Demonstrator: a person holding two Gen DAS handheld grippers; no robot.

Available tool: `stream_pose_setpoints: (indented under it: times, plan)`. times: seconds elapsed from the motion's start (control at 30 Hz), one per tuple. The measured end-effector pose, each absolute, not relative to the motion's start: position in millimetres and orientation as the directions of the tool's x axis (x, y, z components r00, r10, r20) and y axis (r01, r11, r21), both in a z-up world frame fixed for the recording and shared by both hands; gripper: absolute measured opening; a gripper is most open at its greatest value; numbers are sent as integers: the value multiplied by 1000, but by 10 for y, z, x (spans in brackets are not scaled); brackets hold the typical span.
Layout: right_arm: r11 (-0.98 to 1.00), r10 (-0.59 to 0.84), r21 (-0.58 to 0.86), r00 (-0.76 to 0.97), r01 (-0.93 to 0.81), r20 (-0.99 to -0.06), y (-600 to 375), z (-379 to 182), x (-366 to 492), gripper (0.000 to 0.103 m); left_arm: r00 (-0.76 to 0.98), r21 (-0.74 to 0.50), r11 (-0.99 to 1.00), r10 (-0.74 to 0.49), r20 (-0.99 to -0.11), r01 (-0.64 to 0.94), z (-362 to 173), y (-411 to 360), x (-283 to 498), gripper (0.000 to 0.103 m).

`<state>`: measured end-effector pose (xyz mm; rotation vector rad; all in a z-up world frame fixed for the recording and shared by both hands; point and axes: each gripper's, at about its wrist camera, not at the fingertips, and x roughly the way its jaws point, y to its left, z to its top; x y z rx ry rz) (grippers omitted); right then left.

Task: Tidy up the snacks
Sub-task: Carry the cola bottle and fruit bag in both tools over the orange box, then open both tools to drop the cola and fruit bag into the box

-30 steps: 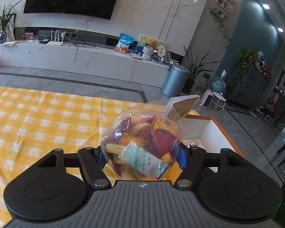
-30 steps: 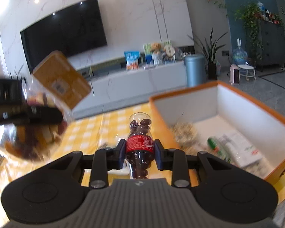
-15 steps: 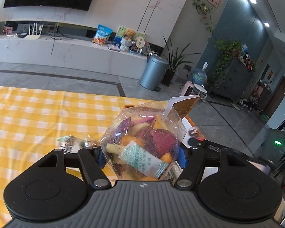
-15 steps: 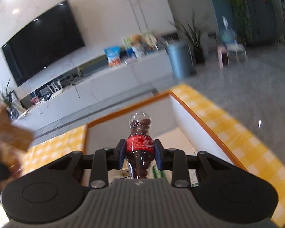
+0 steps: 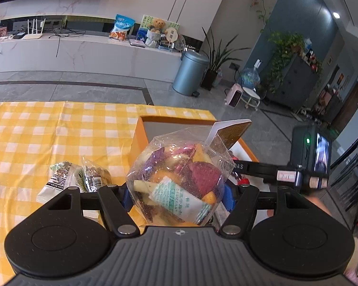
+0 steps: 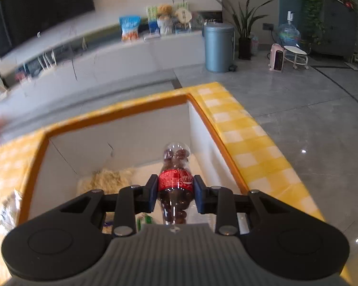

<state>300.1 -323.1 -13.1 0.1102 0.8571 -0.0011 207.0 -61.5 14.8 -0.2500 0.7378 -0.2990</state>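
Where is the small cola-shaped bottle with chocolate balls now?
In the right wrist view, the bottle is held between the right tongs, hanging over the orange-rimmed box, near its right wall.

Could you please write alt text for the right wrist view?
The right gripper holds a small cola-shaped bottle of chocolate balls above an orange-rimmed white box on a yellow checked tablecloth.
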Motion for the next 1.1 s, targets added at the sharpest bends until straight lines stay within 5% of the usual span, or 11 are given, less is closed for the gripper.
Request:
stream_pose_setpoints:
  times: [0.37,0.4,0.43,0.67,1.1]
  plan:
    - [997,-49,-78,610,-22,-791,-3079,-190,3089,30,655,-327,916,-395,-645,231,72,-914,2249,78]
    - [996,-68,-92,620,-8,-782,-3071,-173,3059,37,654,-329,914,-401,-641,238,70,-949,2284,78]
    - [993,-105,-110,626,31,-773,-3080,-141,3043,55,653,-334,911,-408,-638,243,64,-982,2321,78]
    - [983,-16,132,767,131,-641,-3477,286,2690,83,665,-358,909,-405,-627,216,-11,-1159,2543,78]
    - [917,16,334,818,217,-576,-3929,434,2105,87,616,-350,914,-399,-679,206,-246,-1685,2941,78]
